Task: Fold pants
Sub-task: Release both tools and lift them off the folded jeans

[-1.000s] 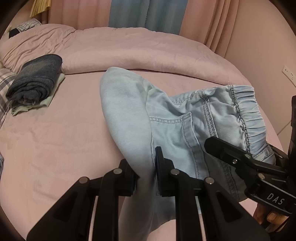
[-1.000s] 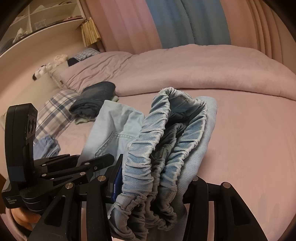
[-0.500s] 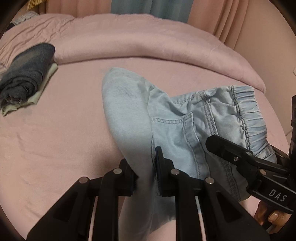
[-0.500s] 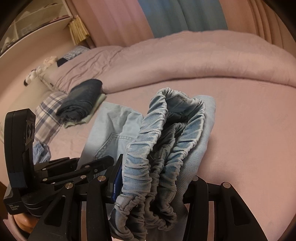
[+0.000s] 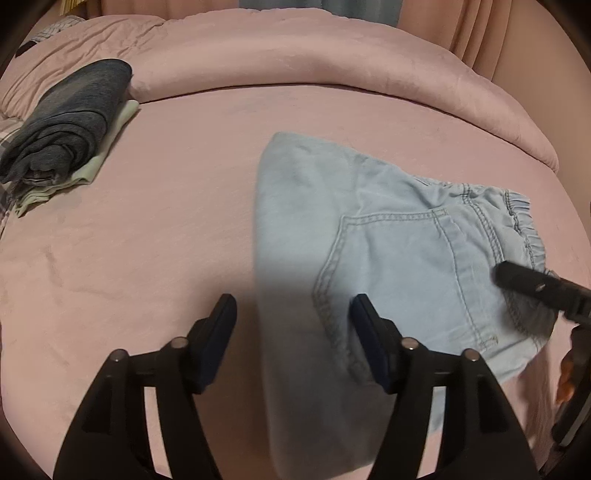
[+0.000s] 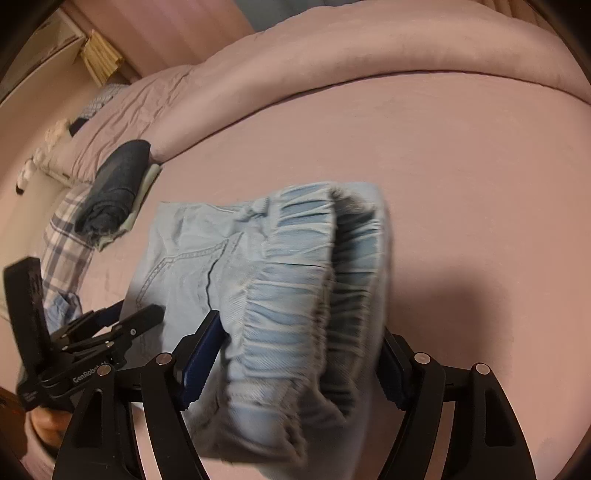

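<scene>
The light blue pants (image 5: 388,258) lie folded on the pink bed sheet (image 5: 166,240), toward the near right part of the bed, with the back pocket facing up and the gathered waistband (image 6: 303,280) at the right end. The left gripper (image 5: 291,332) hangs over the folded edge of the pants; its jaws are opening, the cloth lies between them and the pads do not press on it. The right gripper (image 6: 295,354) stands at the waistband; its jaws are opening too, with the bunched elastic between them, loose from the pads as far as the blur allows. In the left wrist view a black finger of the right gripper reaches over the waistband corner. Well apart, at the far left of the bed, a dark folded garment (image 5: 66,122) sits on top of a pale green one (image 5: 92,166). A rolled pink duvet (image 5: 332,66) runs along the far side of the bed. A checked pillow (image 6: 66,243) lies beside the dark stack, and pink curtains (image 5: 498,33) hang behind
</scene>
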### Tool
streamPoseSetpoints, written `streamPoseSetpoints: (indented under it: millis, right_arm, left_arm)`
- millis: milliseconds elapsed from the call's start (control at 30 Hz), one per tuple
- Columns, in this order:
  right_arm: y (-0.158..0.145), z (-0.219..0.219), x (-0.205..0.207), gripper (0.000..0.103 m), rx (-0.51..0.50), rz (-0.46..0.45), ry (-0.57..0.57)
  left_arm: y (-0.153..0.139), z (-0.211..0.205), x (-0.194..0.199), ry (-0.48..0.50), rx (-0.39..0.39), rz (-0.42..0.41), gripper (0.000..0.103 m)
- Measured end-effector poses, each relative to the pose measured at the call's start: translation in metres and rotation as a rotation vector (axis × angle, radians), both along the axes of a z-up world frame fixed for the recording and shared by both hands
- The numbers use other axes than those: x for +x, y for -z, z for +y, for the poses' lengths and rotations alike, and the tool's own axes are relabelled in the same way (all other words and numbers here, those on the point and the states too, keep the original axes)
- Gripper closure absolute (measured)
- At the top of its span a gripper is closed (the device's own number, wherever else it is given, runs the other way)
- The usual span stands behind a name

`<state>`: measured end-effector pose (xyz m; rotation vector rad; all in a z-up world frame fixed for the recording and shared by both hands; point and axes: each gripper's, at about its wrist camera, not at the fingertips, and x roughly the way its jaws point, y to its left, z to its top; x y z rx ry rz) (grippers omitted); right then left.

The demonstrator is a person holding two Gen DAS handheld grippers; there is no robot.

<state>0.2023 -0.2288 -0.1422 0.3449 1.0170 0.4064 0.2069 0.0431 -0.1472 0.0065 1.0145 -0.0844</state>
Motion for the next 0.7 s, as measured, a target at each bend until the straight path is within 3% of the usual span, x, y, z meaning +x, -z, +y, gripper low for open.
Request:
streamPoseSetpoints:
  millis: [200,400,700]
  right_arm:
    - [-0.017,-0.024,-0.014,0.019,-0.021,-0.046,0.060]
    - [0.010,-0.020,-0.007,0.017,-0.131,0.021,0.087]
    - [-0.016,-0.010,-0.020,0.016,-0.151,-0.014,0.088]
  left_arm:
    - [-0.002,0.007,-0.014,-0.026,0.036,-0.022,0.022]
    - [0.018,0.012,-0.010,-0.056,0.049,0.021,0.009]
    - [-0.005,0.008,-0.025,-0.092,0.106,0.023,0.010]
